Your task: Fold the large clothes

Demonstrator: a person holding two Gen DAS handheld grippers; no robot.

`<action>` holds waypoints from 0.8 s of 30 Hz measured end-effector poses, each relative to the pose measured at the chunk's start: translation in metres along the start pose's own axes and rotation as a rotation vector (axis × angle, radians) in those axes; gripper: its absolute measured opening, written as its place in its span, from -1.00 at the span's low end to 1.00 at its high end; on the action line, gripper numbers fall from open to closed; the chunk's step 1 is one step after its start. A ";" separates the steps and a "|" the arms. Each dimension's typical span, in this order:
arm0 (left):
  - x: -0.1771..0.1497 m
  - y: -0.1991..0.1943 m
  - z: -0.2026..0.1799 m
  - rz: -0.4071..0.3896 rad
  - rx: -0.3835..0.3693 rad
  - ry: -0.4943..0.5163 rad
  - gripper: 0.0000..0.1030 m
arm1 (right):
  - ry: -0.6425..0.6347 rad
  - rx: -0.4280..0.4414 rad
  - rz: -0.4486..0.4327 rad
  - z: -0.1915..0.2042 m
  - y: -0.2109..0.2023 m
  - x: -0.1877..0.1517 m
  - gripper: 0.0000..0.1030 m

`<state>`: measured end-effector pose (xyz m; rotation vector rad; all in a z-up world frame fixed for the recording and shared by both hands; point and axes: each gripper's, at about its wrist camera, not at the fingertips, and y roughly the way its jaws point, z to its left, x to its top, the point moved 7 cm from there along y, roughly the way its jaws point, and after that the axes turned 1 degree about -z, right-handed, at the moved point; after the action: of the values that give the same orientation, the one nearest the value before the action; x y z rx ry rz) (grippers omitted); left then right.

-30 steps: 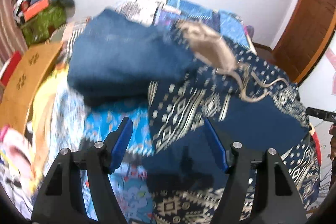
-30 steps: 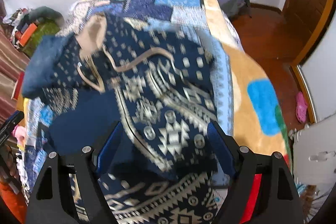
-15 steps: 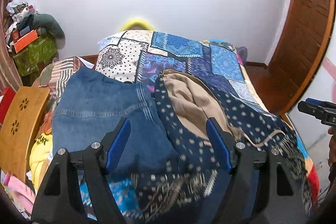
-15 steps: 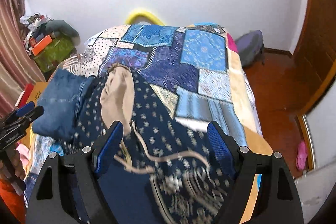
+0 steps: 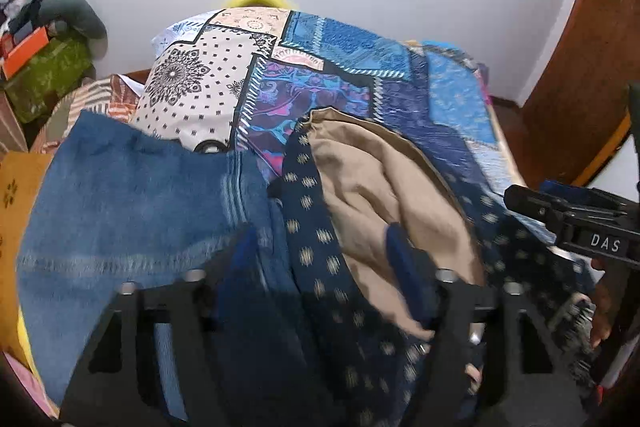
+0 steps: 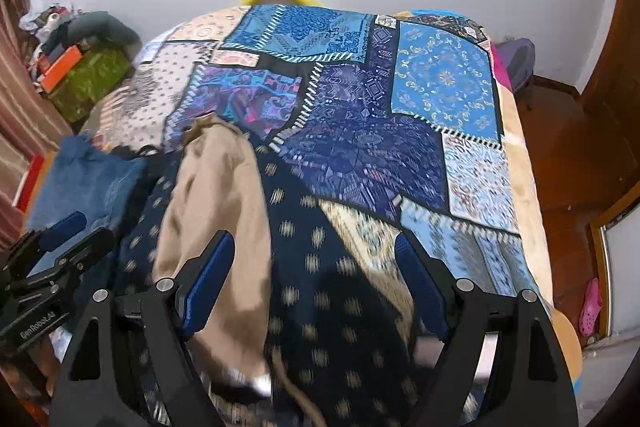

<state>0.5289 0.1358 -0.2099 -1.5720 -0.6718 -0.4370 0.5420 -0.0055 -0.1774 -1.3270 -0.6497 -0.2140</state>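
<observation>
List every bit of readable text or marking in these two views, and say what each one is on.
"DAS" – white letters on the black body of the right gripper, seen at the right edge of the left wrist view.
"GenRobot.AI" – small white print on the black body of the left gripper, at the lower left of the right wrist view; slightly blurred.
Nothing else is readable: the orange box shows no legible print.

The navy patterned garment (image 6: pixel 320 267) is soft matt cloth with a plain tan lining (image 6: pixel 216 195). The folded jeans (image 5: pixel 132 219) are rough denim, the patchwork bedspread (image 6: pixel 360 131) printed fabric, the right-hand door (image 5: pixel 580 87) glossy wood.
</observation>
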 end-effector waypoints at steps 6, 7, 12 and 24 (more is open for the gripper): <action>0.010 0.058 0.001 0.086 0.039 0.008 -0.15 | 0.075 0.017 0.064 -0.003 0.047 0.004 0.54; 0.010 0.066 0.001 0.107 0.045 0.009 -0.15 | 0.079 0.021 0.077 -0.003 0.054 0.003 0.54; 0.003 0.101 -0.001 0.235 -0.027 -0.035 -0.15 | 0.072 -0.004 0.094 -0.007 0.075 -0.004 0.46; -0.007 0.070 -0.003 0.261 -0.102 -0.055 -0.83 | 0.043 0.038 0.012 -0.007 0.017 0.002 -0.80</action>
<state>0.5687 0.1301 -0.2672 -1.7461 -0.4828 -0.2366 0.5543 -0.0075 -0.1909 -1.2863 -0.6067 -0.2195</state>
